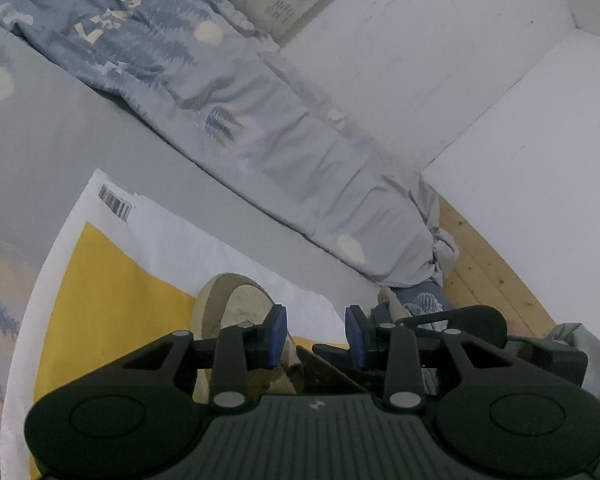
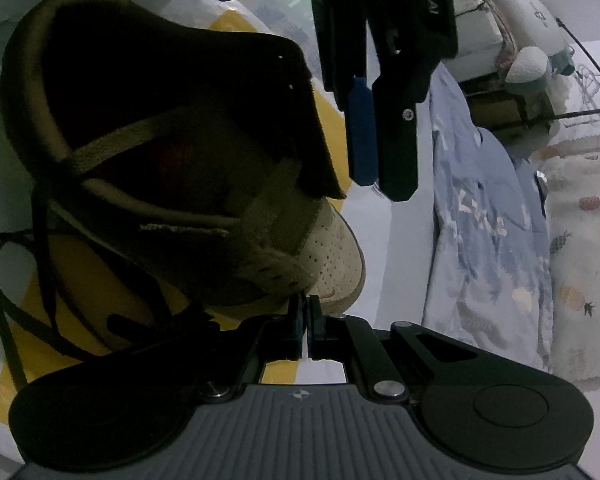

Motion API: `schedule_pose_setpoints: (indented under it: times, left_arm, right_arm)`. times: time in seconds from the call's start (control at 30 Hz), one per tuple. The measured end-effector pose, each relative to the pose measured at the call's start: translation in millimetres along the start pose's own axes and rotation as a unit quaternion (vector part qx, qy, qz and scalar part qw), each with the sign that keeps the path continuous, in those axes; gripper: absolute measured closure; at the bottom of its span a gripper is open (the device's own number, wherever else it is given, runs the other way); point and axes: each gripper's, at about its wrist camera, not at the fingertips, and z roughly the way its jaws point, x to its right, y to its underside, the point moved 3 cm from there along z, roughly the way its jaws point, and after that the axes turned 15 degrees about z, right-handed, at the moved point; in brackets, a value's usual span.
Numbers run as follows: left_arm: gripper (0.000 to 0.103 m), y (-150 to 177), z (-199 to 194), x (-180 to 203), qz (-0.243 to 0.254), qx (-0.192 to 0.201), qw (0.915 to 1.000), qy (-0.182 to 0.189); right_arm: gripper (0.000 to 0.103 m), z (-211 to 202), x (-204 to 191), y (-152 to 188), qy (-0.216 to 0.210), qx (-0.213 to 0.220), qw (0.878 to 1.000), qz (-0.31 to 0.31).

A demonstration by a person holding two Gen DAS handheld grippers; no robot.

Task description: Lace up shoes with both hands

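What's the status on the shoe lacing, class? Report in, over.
Left gripper open, above the shoe, holding nothing. Right gripper nearly shut at the shoe's toe; grip unclear. Dark lace loose over the yellow-and-white sheet. Nothing in the way.

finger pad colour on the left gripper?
Blue pads on black fingers; clearest in the left wrist view, left gripper open.
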Motion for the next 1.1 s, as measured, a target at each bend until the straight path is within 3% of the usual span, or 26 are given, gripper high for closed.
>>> schedule_pose_setpoints:
  times: [0.17,0.27,0.3,0.5,0.6,0.63,0.67,0.7,1.1]
  left_arm:
    - [0.073,-1,-1,-1,-0.003,0.001,1.0000,0.008]
    - [0.074,-1,-1,-1,-0.005,0.003,0.9999,0.008]
    - [0.074,-1,-1,-1,-0.005,0.003,1.0000,0.008]
    - [0.074,-2,-1,-1,-0.006,0.003,1.0000,0.006]
    - [0.074,-2,-2,0,-0.005,0.002,1.0000,0.007]
    - [0.074,-3,-2,0,-0.004,0.001,1.0000,0.007]
    - [0.074,-3,-2,0,-0.003,-0.001,1.0000,0.007]
    - [0.074,-3,-2,0,-0.002,-0.003,1.0000,0.006]
    - [0.074,-4,-1,0,0.005,-0.018,0.9998,0.001]
  right_arm:
    - [0.097,-2,4,2,0.005,-0.005,1.000,0.021]
    - [0.075,-3,6,1,0.001,-0.005,1.000,0.022]
    - [0.073,-3,6,1,0.000,-0.006,1.000,0.024]
    - [0.073,-1,11,0,-0.003,-0.021,0.999,0.050]
    - [0.074,1,13,-1,-0.009,-0.032,0.997,0.066]
    - [0.079,3,13,-2,-0.011,-0.035,0.997,0.067]
    - [0.098,3,13,-3,-0.012,-0.037,0.997,0.066]
    - [0.102,4,13,-3,-0.013,-0.039,0.997,0.065]
    - [0.103,5,9,-14,-0.022,-0.041,0.999,0.027]
